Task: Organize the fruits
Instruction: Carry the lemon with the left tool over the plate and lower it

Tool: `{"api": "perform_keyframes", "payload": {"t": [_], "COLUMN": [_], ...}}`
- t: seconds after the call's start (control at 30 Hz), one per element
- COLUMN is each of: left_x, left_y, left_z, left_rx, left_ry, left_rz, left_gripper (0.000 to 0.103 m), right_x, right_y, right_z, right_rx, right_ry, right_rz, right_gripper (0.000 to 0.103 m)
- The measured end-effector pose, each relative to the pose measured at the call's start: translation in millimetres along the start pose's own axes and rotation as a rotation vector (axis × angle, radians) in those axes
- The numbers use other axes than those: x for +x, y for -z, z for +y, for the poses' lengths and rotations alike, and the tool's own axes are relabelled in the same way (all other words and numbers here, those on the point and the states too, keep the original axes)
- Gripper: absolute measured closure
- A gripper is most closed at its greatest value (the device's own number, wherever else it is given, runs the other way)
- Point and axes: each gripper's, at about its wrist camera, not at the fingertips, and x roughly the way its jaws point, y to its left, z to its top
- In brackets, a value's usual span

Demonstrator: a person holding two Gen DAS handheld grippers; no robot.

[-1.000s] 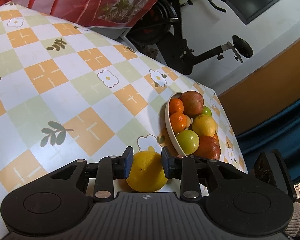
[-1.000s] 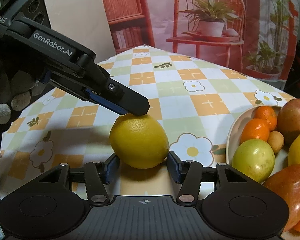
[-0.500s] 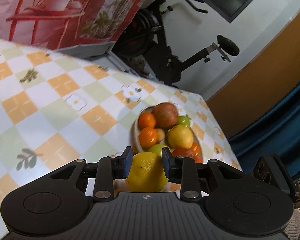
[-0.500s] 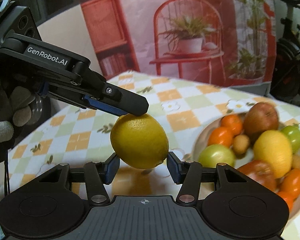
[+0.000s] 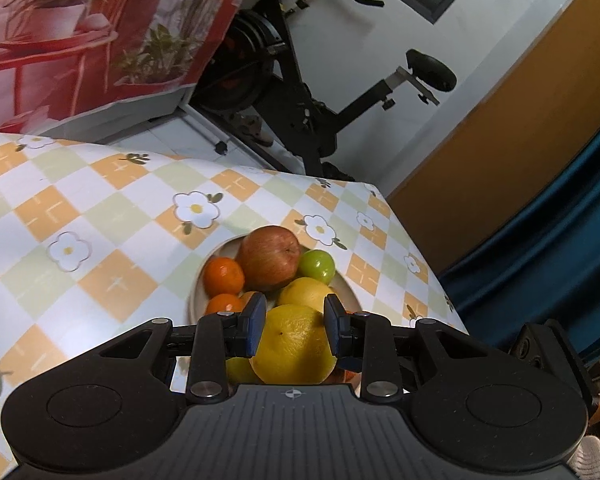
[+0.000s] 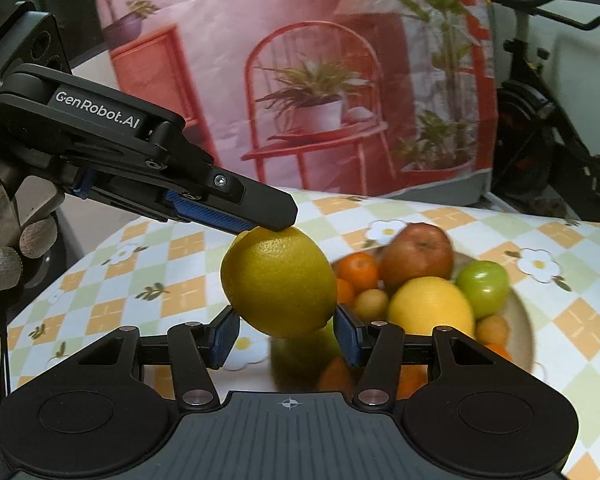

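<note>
A yellow lemon (image 5: 294, 344) (image 6: 278, 280) hangs in the air over the near rim of a white bowl (image 5: 194, 300) (image 6: 520, 320). My left gripper (image 5: 296, 320) is shut on it, blue pads pressed to both sides. In the right wrist view its upper finger (image 6: 260, 208) lies on top of the lemon. My right gripper (image 6: 286, 332) holds the lemon's lower half between its pads. The bowl holds a red apple (image 5: 270, 258) (image 6: 416, 254), a green fruit (image 5: 318, 266) (image 6: 482, 288), a yellow fruit (image 5: 306, 294) (image 6: 430, 312) and small oranges (image 5: 223, 276) (image 6: 358, 270).
The bowl stands on a table with a checked flower-print cloth (image 5: 112, 216), close to its far right corner. Behind the table are an exercise bike (image 5: 300, 92), a printed backdrop with a red chair (image 6: 320, 120) and a blue curtain (image 5: 560, 260). A gloved hand (image 6: 0, 272) holds the left gripper.
Both grippers have lifted the lemon off the tablecloth and carried it together toward the bowl. The bowl has come from the right side to just behind and under the lemon.
</note>
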Motion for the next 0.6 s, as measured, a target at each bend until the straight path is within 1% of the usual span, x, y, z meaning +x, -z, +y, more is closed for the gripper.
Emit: {"api": "perform_keyframes", "payload": {"t": [0.13,0.4,0.5,0.6], "left_x": [14.5,30.3,34.3,37.7], "left_y": [-6.4,-15.6,-17.5,-18.7], "left_z": [-0.3,8.9,14.7,21.3], "left_rx": [0.002,-0.022,-0.051,-0.078], "left_ry": [0.004,0.013,0.016,0.009], "left_rz": [0.015,0.038,0.040,0.046], "left_gripper": [0.070,0.070,0.070,0.070], "right_x": [2.1,15.9,19.1,21.5], "right_y": [-1.2,-7.3,-8.6,-8.9], "right_z": [-11.4,-23.1,-22.2,-17.6], "right_rx": [0.026,0.100,0.105,0.077], "right_ry": [0.036,0.093,0.104,0.122], "right_rz": [0.008,0.043,0.050,0.062], "right_gripper": [0.055,0.055,0.055,0.054]}}
